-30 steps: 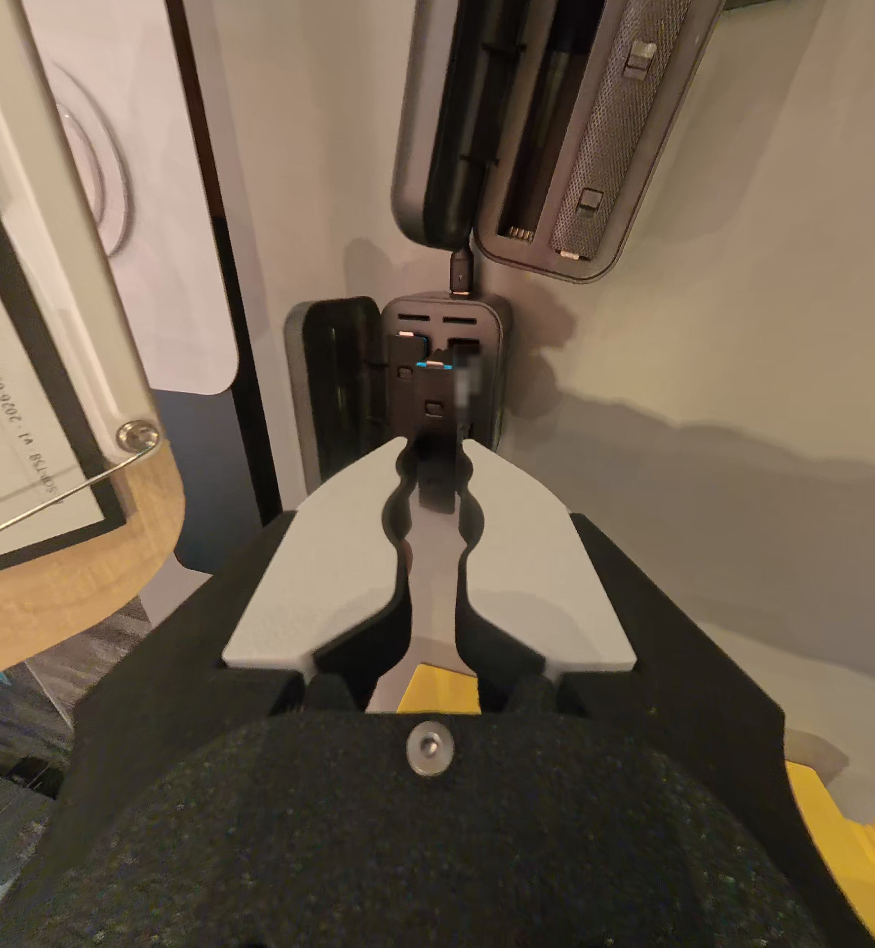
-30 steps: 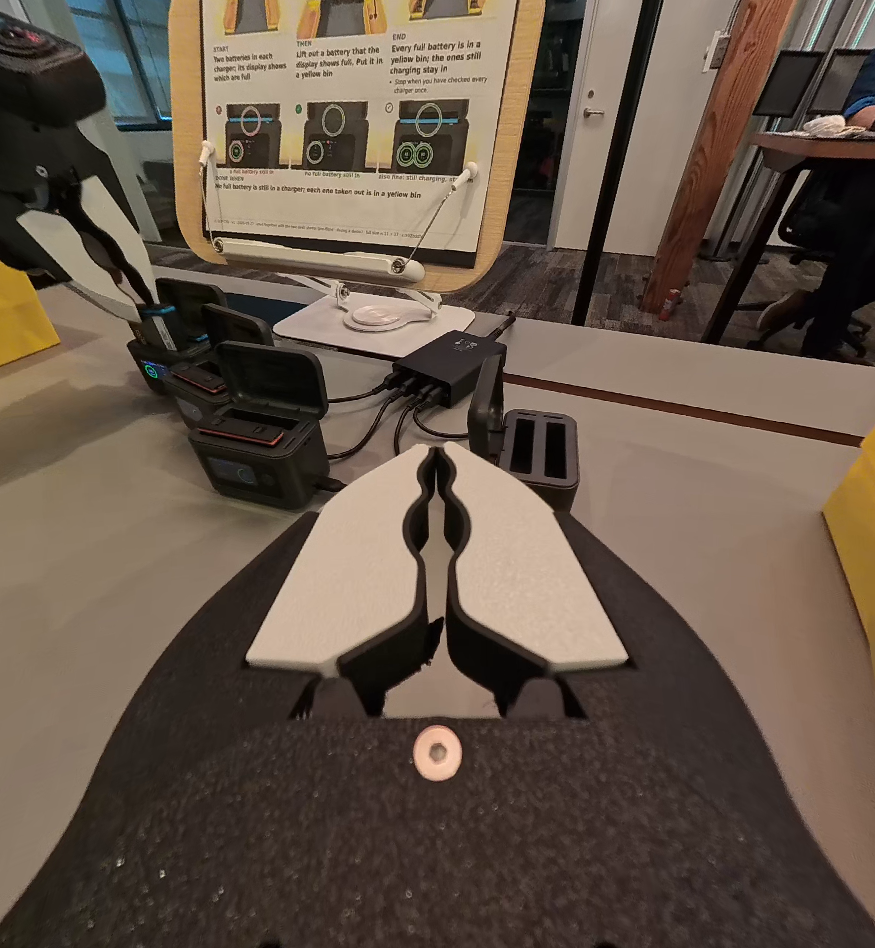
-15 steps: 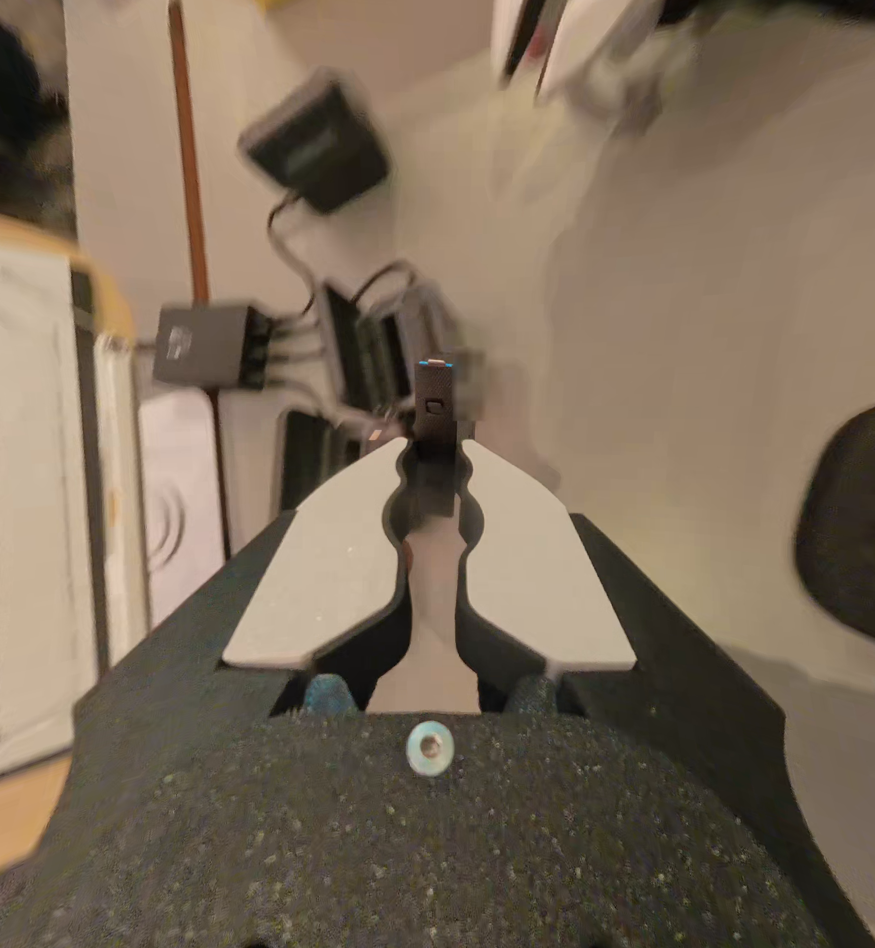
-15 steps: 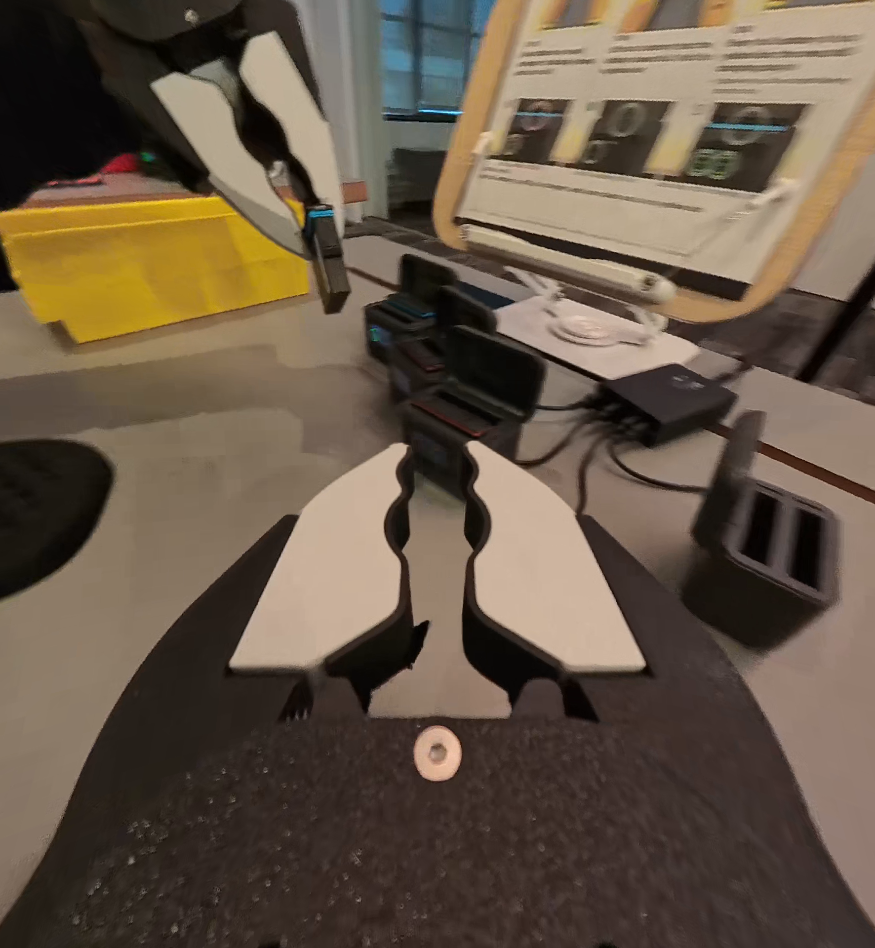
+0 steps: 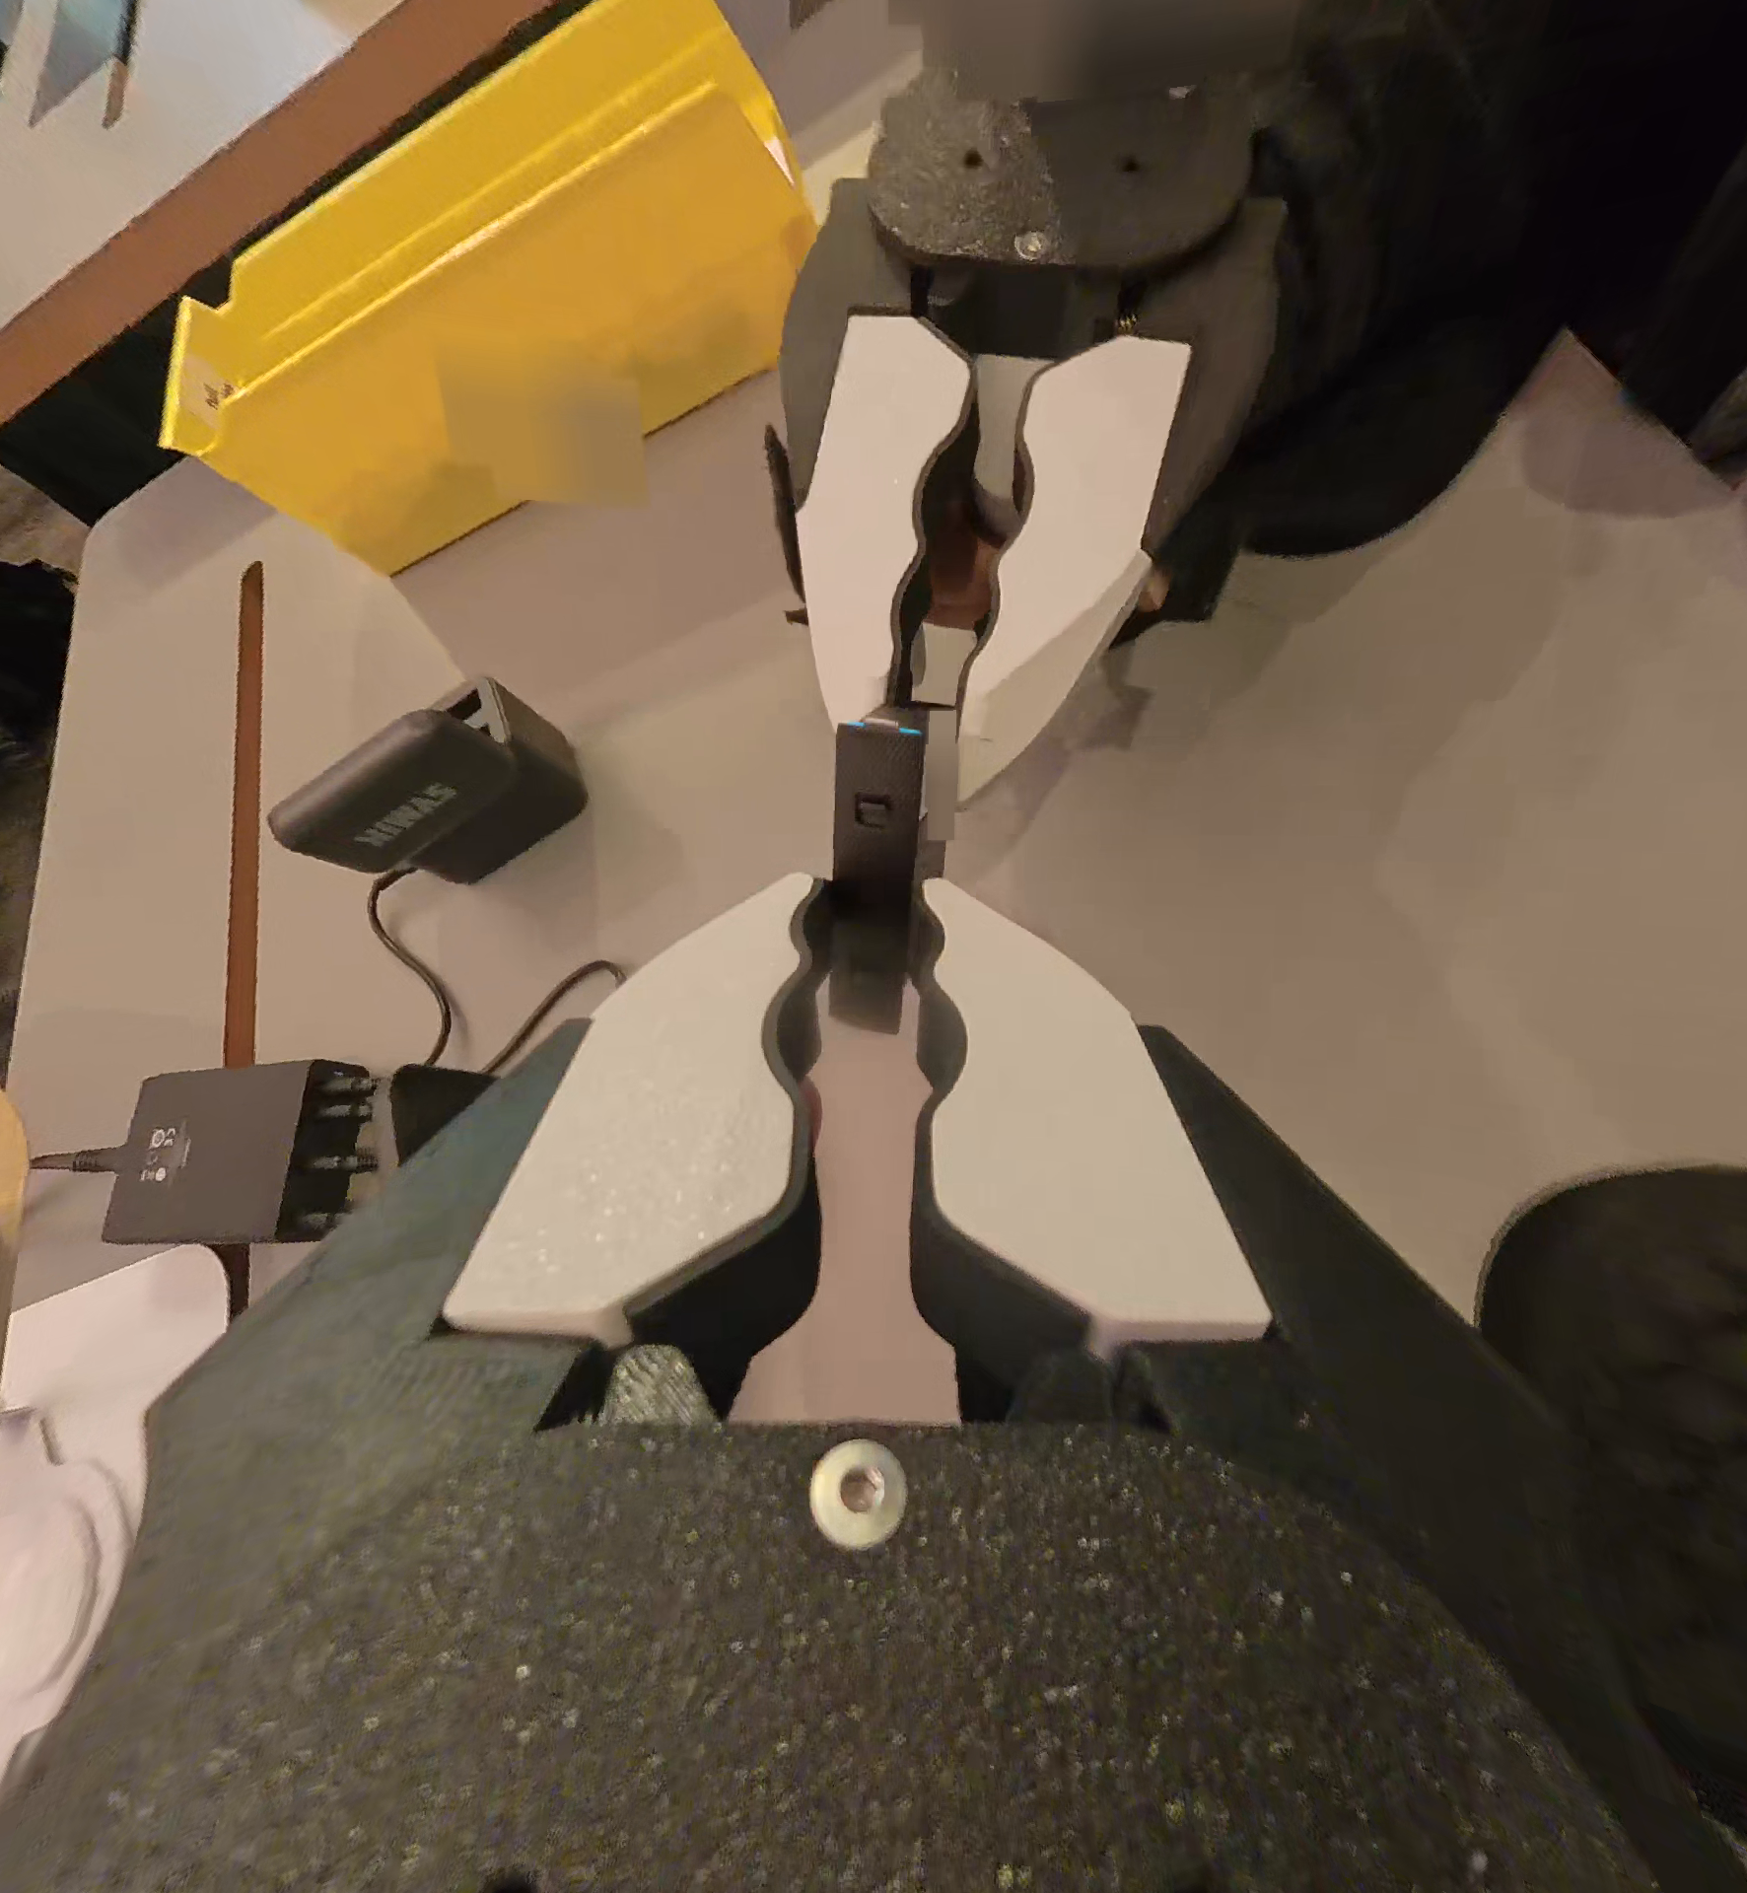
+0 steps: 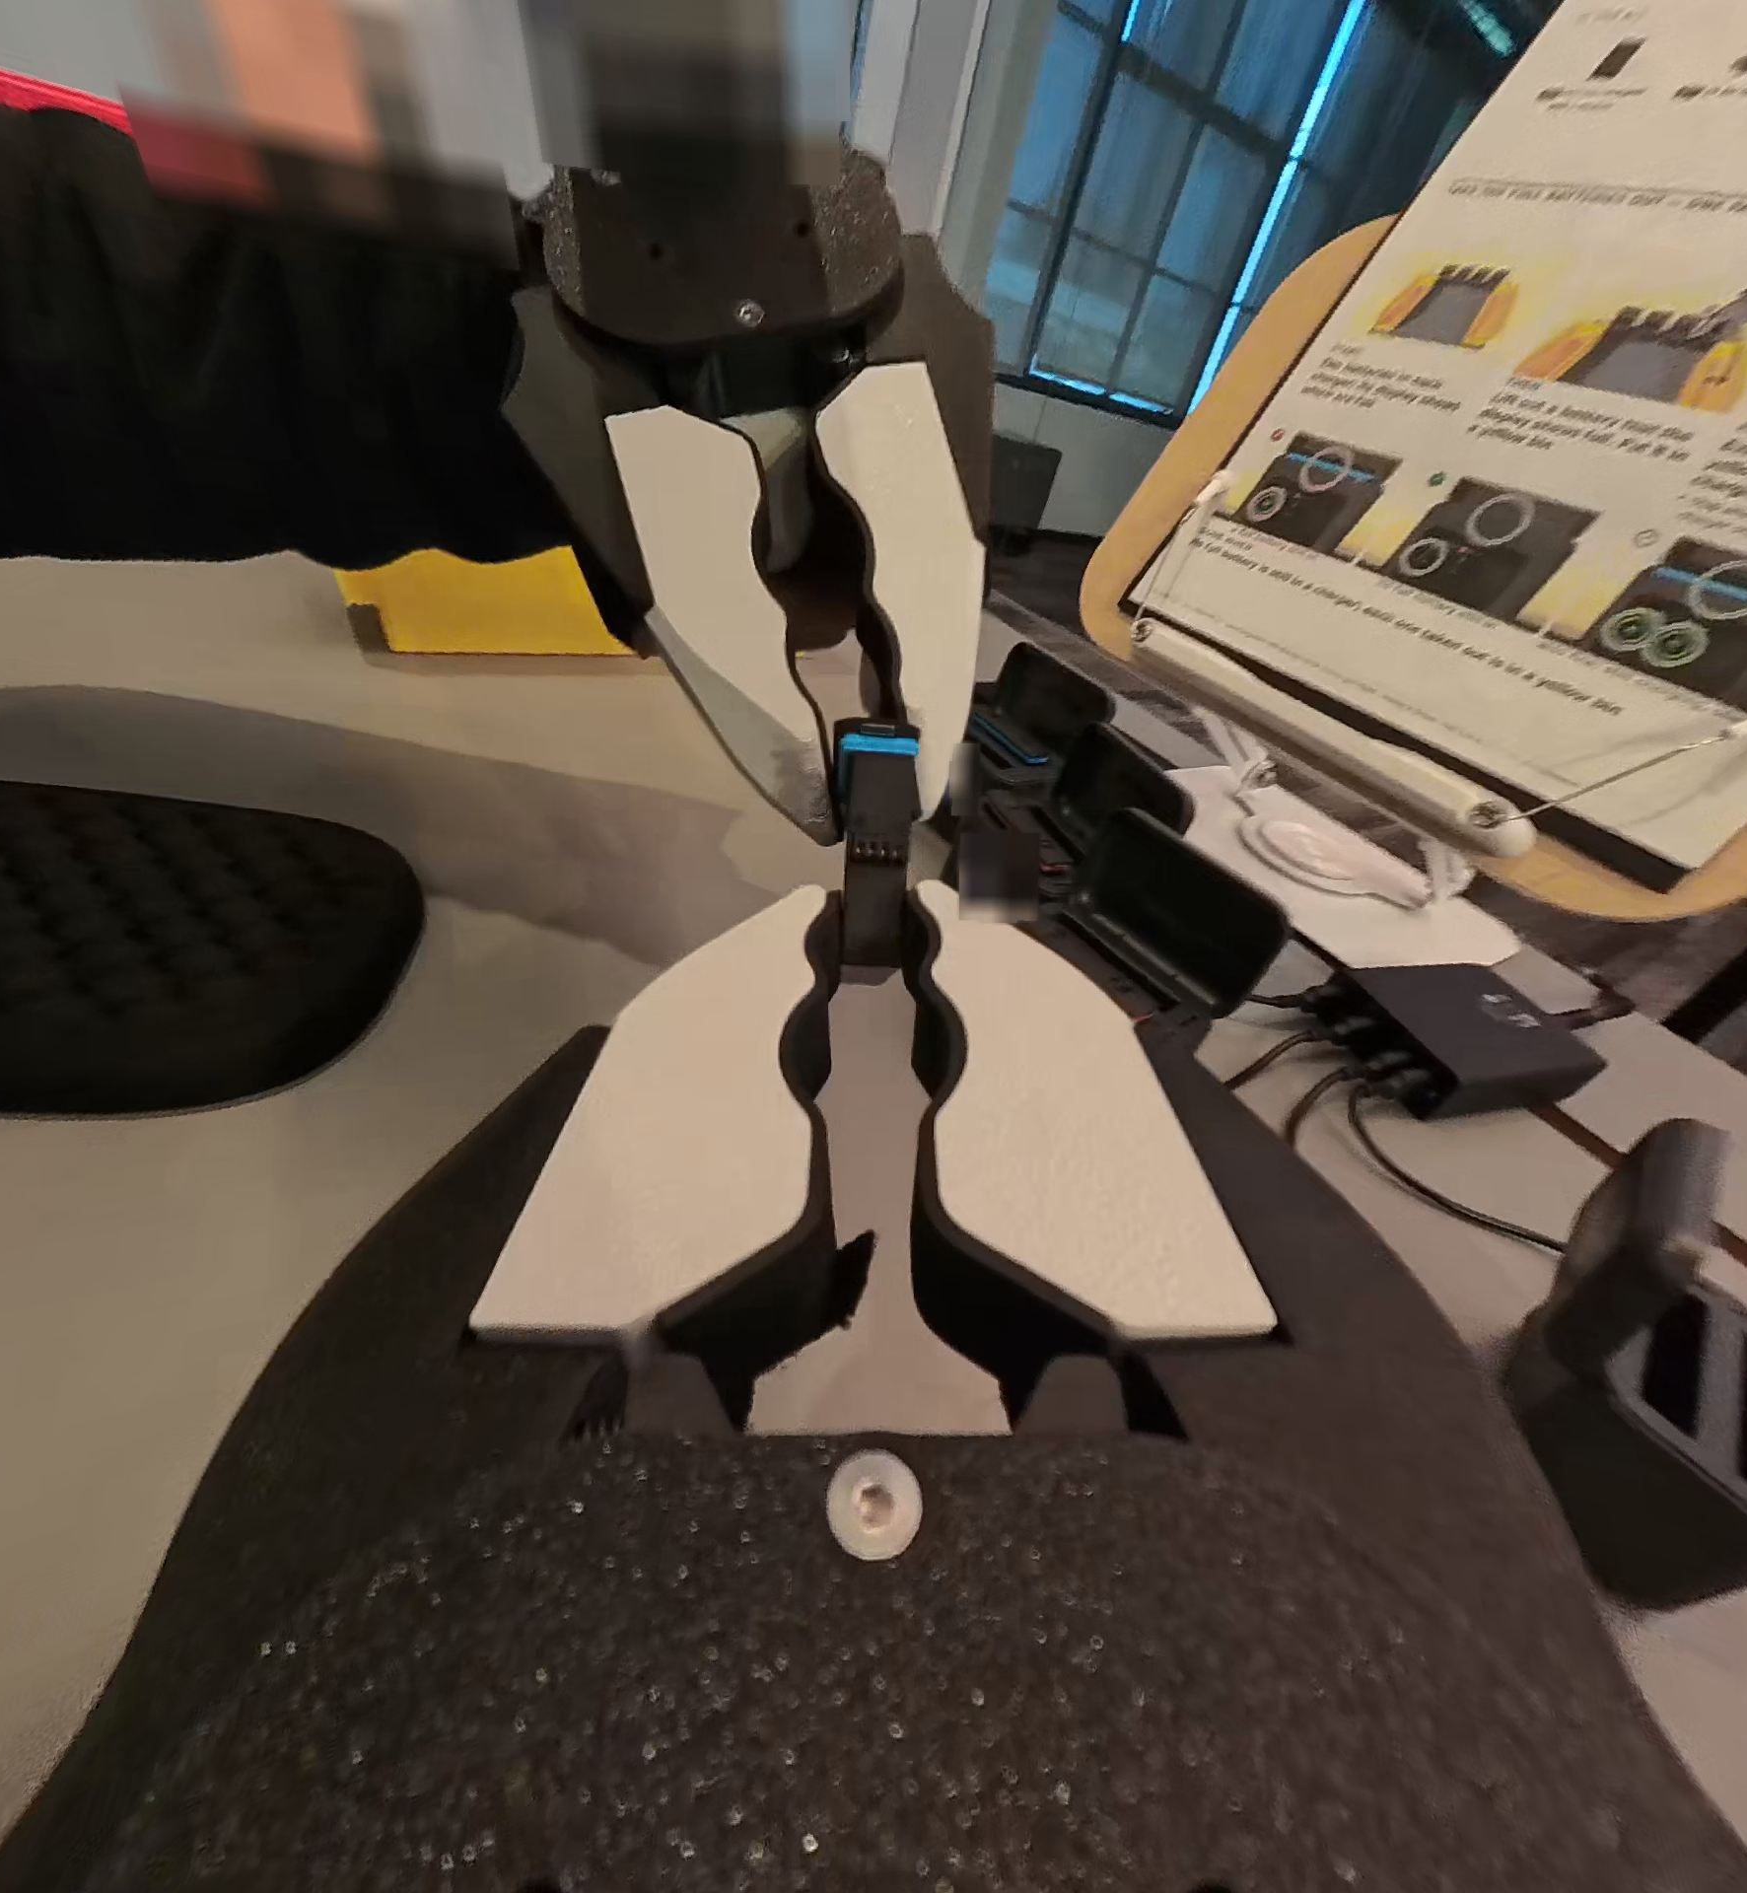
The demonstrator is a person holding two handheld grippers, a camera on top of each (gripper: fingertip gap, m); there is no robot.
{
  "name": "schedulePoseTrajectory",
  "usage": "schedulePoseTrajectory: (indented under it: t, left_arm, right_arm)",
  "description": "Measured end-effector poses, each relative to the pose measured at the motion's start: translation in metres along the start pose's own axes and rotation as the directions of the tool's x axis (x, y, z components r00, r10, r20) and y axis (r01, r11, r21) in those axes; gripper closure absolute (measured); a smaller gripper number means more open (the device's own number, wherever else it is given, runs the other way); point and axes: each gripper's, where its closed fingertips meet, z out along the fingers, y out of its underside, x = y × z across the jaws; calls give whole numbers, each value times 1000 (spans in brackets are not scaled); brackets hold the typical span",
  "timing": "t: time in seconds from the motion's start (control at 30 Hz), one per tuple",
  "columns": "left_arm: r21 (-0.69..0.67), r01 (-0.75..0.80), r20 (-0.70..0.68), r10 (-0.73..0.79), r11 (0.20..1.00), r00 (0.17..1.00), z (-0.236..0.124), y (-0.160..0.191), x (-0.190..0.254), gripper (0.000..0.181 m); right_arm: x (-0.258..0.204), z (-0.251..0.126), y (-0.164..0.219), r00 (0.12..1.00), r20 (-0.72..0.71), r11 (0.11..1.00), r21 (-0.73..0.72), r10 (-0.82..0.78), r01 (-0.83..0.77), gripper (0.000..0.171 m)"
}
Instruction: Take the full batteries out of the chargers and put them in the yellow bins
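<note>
Battery (image 5: 876, 809) between both grippers (blue cap clearer from right wrist)

Warm, dim indoor lighting is recorded. Soft shadows are cast on the pale grey table (image 5: 1361, 922). Wide-angle bending is seen at the edges. The wood-framed instruction board (image 6: 1464, 574) is blurred by motion.

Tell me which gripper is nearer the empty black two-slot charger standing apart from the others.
Right: the right gripper sits just beside the empty black two-slot charger; the left gripper hangs farther off, facing it.
</note>
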Motion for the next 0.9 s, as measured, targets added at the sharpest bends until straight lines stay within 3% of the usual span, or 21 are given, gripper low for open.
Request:
schedulePoseTrajectory:
  t: [0.1,0.23,0.33,0.47,0.57,0.77,0.9]
  left_arm:
    - [42,100,37,-102,994,994,-2,-3,-10,163]
    - [81,396,20,-399,915,917,-7,1,-23,142]
    - [147,654,-77,-650,742,756,-5,-1,-25,135]
    - [197,873,-222,-847,446,483,-3,-1,-28,145]
    - [191,932,-260,-899,310,352,4,5,-27,149]
    - [124,974,-321,-922,188,218,20,6,-12,146]
    - [117,986,-326,-933,121,153,24,11,-12,157]
  right_arm:
    - [11,-4,-5,992,-94,997,-4,-83,83,161]
    - [28,-10,-3,884,-261,921,-133,-389,366,161]
    - [30,-10,1,715,-296,774,-258,-633,579,161]
    - [24,-6,7,528,-254,586,-357,-810,727,161]
    - [19,-3,10,442,-227,497,-384,-868,778,161]
    - [13,3,15,332,-196,385,-415,-923,825,161]
    - [8,5,15,303,-185,353,-410,-935,841,161]
